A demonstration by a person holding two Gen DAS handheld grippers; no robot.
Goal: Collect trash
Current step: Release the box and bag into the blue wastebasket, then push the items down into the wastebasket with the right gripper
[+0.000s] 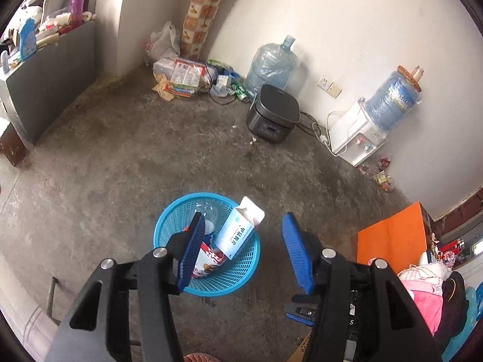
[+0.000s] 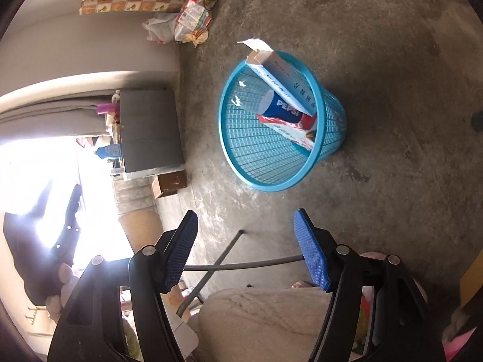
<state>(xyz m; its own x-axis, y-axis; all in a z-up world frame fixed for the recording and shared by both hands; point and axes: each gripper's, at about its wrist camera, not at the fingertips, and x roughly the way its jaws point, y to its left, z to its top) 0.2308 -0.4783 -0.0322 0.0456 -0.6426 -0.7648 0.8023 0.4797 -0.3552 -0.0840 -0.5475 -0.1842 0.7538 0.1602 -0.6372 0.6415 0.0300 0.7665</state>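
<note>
Both my left tongs (image 1: 241, 253) and right tongs (image 2: 246, 249) stand apart, empty. The carton (image 1: 238, 229) in the blue basket (image 1: 169, 220) looks light and crushable; I'd pinch its flat sides.

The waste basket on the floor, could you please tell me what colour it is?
The waste basket is light blue plastic mesh, clearest in the right wrist view.

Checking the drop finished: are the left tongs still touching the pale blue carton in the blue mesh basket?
Apart. In the left wrist view the left tongs stand open, and the pale blue carton leans inside the blue mesh basket, clear of both fingers.
</note>
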